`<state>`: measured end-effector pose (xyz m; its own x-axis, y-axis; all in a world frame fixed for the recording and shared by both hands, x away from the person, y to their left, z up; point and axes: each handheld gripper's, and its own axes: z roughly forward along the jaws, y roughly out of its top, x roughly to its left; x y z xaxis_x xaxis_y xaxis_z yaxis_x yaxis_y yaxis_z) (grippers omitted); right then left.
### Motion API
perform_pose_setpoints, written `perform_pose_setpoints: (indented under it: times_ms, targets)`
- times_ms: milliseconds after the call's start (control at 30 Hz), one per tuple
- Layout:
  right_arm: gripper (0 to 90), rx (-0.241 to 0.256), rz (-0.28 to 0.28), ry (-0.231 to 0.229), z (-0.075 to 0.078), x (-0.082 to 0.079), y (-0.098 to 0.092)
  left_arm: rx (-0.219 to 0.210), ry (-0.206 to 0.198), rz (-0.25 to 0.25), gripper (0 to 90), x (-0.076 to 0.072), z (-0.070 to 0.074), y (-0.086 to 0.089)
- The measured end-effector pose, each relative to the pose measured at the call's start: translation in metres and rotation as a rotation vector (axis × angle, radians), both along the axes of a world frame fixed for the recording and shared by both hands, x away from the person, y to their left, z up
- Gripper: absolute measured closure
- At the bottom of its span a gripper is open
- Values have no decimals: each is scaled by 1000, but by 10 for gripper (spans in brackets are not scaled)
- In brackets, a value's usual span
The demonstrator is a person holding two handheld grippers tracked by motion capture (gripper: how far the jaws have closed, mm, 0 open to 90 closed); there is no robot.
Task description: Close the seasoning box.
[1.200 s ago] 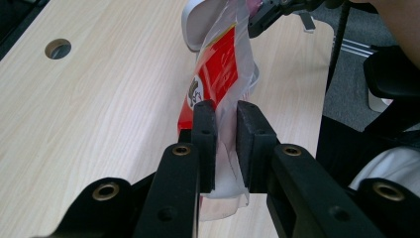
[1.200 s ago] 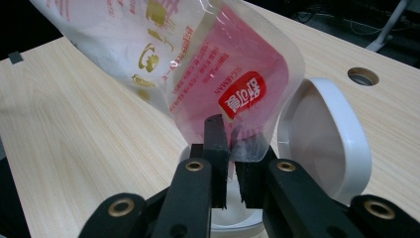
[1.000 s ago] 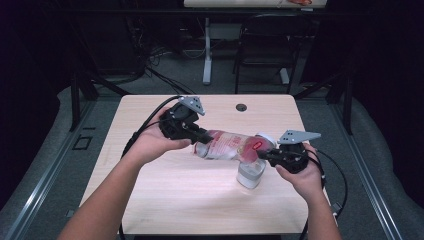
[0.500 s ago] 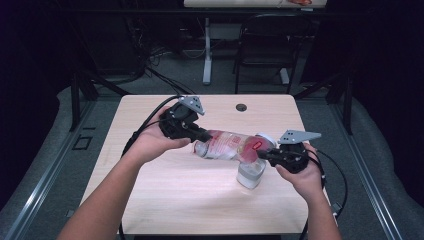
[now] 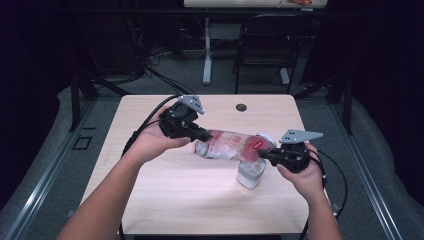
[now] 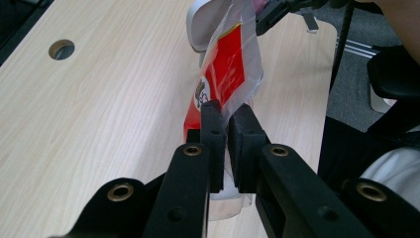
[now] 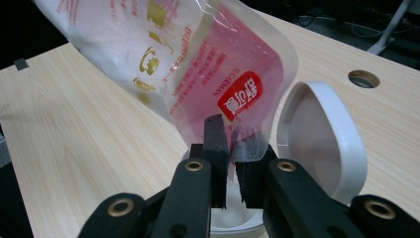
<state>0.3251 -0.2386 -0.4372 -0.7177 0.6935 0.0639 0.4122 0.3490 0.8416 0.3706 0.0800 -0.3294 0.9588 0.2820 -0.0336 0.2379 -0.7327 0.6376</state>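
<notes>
I see a wooden table (image 5: 165, 200) in a dark room. On the left, my left gripper (image 5: 206, 136) pinches 1 end of the red and clear bag (image 5: 230, 145). The bag hangs tilted over the white container (image 5: 250, 173). On the right, my right gripper (image 5: 263, 154) pinches the bag's other end, above the open lid (image 7: 317, 139).

Both forearms reach in from below, each hand wrapped around a gripper. The left gripper (image 5: 204, 135) points rightward, its jaws pinched nearly together. The right gripper (image 5: 264, 154) faces it from the opposite side, jaws likewise clamped close.
</notes>
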Motion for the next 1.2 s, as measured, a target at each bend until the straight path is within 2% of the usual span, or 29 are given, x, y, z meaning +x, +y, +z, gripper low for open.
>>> perform_pose_setpoints:
  times_ms: [533,1200]
  targets:
    - [838,2,-6,-4,1,-1,-1,-7,4,-5,862,-1,2,-2]
    - [838,-18,-7,1,1,-1,-1,-17,8,-10,862,-2,5,-6]
